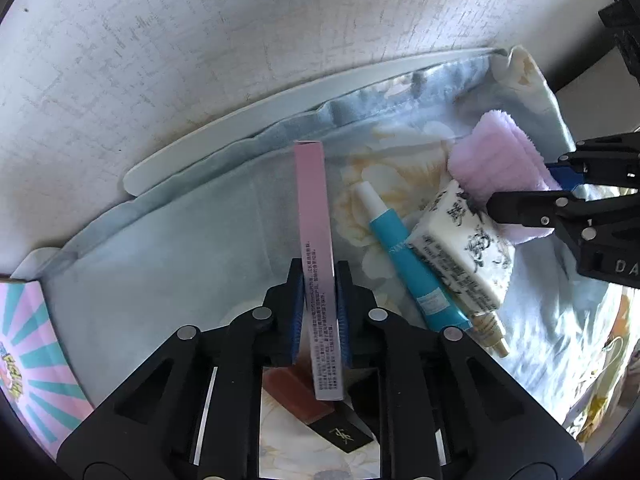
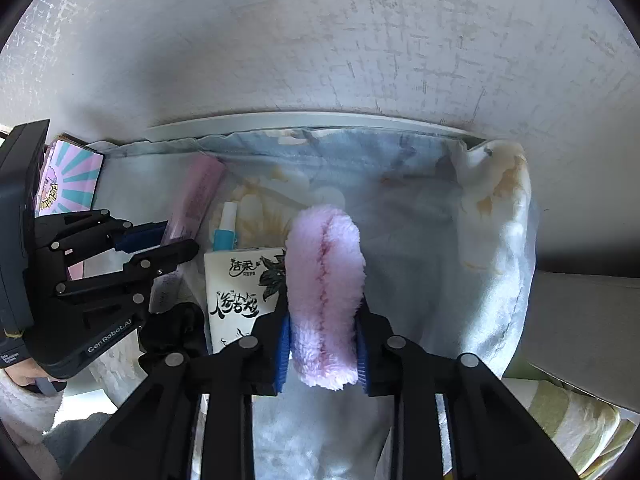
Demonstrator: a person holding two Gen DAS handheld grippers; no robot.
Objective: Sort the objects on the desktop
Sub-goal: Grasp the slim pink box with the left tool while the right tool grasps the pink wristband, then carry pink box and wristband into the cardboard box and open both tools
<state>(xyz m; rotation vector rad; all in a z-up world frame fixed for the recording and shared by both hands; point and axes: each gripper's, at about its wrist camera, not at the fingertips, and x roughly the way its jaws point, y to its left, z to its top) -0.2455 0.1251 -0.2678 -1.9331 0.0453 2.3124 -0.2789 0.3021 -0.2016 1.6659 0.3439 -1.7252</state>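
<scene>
My left gripper (image 1: 319, 280) is shut on a long pink box (image 1: 314, 216) and holds it on edge above the flowered blue cloth (image 1: 168, 280). My right gripper (image 2: 322, 320) is shut on a folded pink fluffy towel (image 2: 326, 280); the towel also shows in the left wrist view (image 1: 492, 156). A white tissue pack with black print (image 1: 460, 252) and a teal tube with a white cap (image 1: 400, 256) lie between the two grippers. A brown bar with a black cap (image 1: 308, 404) lies under the left gripper.
A pink and teal striped box (image 1: 28, 360) stands at the left edge of the cloth. A white wall (image 1: 200, 40) and the table's white rim (image 1: 280, 108) close off the far side. A striped fabric (image 2: 568, 420) lies at the right.
</scene>
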